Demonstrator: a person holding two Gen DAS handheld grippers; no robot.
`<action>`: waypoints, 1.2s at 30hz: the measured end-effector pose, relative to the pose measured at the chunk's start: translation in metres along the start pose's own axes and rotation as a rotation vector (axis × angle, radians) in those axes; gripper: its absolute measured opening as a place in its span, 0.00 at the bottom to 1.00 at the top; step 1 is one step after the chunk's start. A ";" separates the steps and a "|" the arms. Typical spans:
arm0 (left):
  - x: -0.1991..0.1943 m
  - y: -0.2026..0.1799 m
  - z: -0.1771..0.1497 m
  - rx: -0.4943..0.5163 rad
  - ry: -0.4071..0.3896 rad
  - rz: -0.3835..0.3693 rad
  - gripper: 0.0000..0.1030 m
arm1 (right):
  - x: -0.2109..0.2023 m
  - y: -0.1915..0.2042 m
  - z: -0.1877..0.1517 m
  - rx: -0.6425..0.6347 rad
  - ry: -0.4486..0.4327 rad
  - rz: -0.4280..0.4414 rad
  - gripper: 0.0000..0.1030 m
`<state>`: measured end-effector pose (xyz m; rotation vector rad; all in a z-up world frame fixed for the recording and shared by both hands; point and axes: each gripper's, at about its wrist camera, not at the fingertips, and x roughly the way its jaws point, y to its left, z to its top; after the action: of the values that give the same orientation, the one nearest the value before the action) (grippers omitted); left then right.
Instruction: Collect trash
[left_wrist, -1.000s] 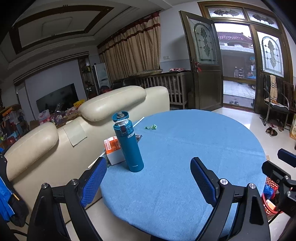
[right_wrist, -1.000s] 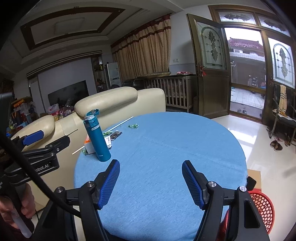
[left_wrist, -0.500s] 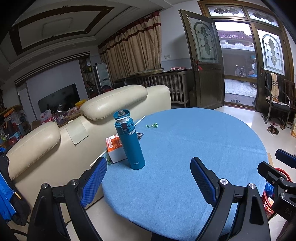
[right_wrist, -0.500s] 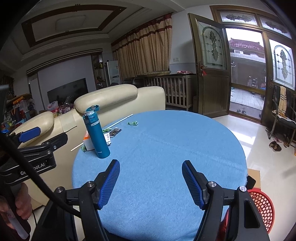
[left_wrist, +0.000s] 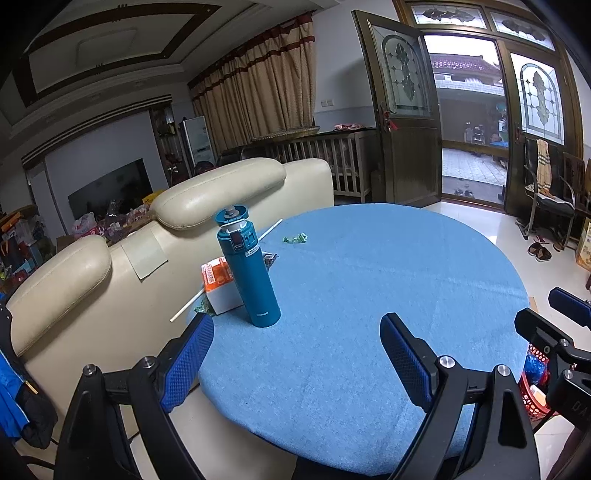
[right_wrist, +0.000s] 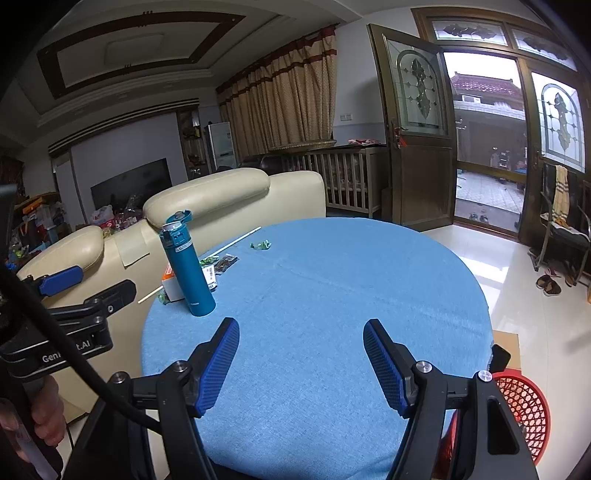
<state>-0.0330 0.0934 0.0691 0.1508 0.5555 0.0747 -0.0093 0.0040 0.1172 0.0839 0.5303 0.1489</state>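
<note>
Left tongs (left_wrist: 297, 356): jaws spread wide, empty, above the counter's near edge.
Right tongs (right_wrist: 301, 363): parted, holding nothing.
Counter (right_wrist: 332, 295): round, blue cloth.
Trash: green wrapper (left_wrist: 294, 238) at the far side; straw (left_wrist: 225, 269), carton (left_wrist: 218, 288) beside upright teal bottle (left_wrist: 248, 271).
Red basket (right_wrist: 524, 406): on the floor at right.

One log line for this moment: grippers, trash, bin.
left gripper: open, empty | right gripper: open, empty | green wrapper: on table, untouched | red basket: on floor beside table
</note>
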 end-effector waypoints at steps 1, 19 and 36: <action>0.000 0.000 0.000 -0.001 -0.001 0.000 0.89 | 0.000 0.000 0.000 0.002 0.000 0.000 0.71; -0.001 0.003 0.000 -0.006 -0.010 -0.002 0.89 | -0.001 -0.001 0.001 -0.001 0.002 0.002 0.71; -0.002 0.001 -0.001 -0.007 -0.004 -0.005 0.89 | 0.001 0.002 -0.001 0.000 0.007 0.004 0.71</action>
<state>-0.0350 0.0946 0.0696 0.1423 0.5512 0.0711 -0.0093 0.0056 0.1163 0.0848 0.5371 0.1535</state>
